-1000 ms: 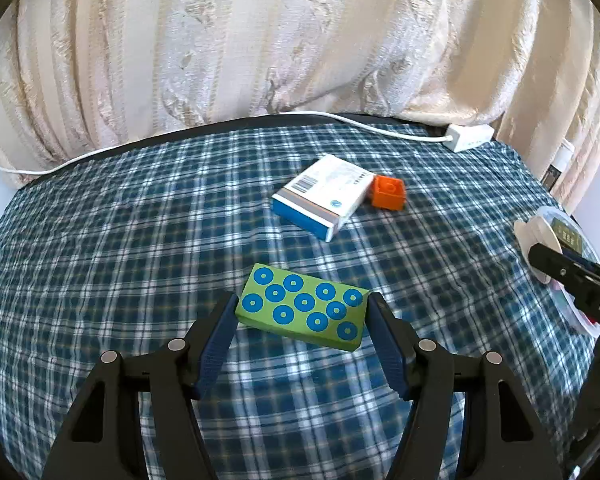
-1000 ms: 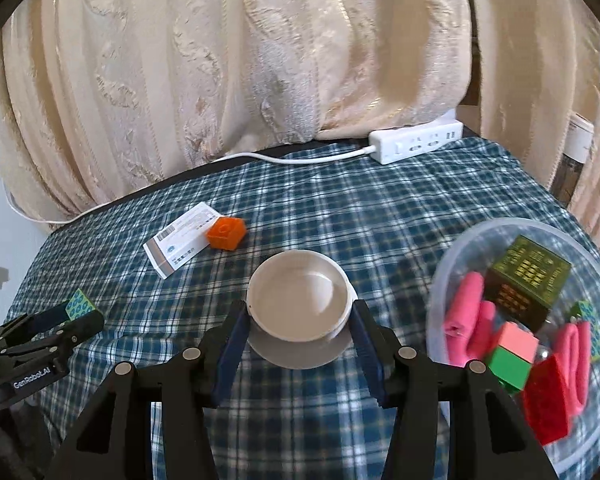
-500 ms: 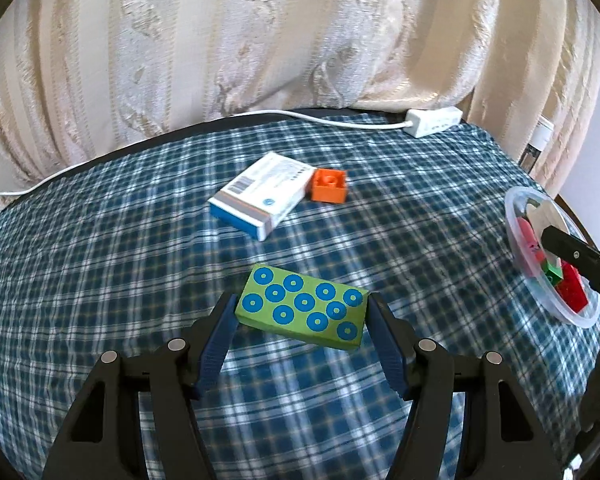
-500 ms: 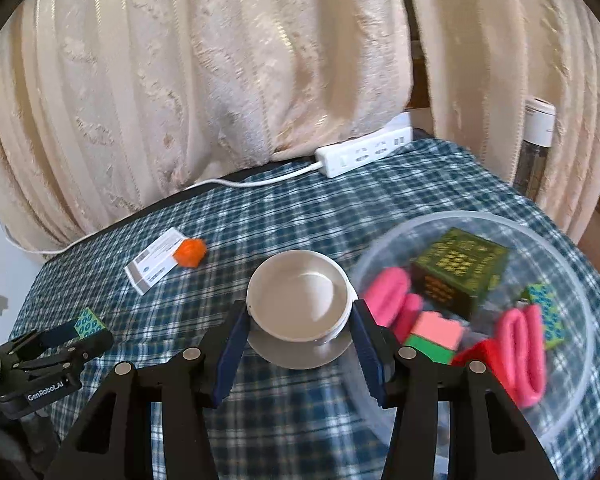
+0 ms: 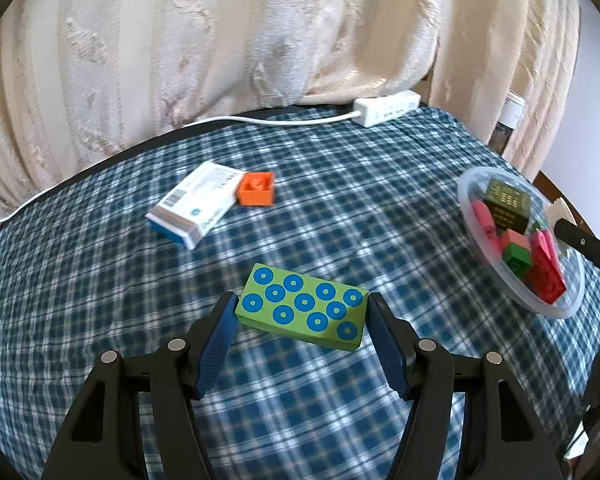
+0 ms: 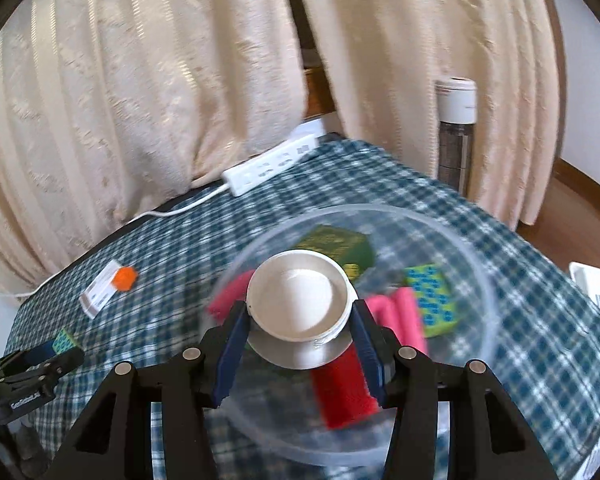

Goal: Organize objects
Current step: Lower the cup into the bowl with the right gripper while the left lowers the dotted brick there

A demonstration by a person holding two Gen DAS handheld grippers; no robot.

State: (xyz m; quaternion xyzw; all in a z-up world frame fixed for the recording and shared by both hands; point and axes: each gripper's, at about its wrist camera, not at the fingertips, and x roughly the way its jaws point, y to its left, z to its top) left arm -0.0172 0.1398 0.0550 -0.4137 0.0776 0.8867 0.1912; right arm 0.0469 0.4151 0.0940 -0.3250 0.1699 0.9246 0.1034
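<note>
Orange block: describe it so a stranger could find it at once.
Start at the checked tablecloth and look toward the curtain side, left of the clear bowl. A white and blue carton lies there, and the orange block touches its end. It is the only orange thing, small and square.

A blue-and-white checked tablecloth fills the lower frame under cream striped curtains. The block at lower centre is green with blue rings. At centre left, a white box edged in blue touches an orange brick. In the right wrist view a white cup sits at centre over a clear bowl of pink, red and green pieces.
</note>
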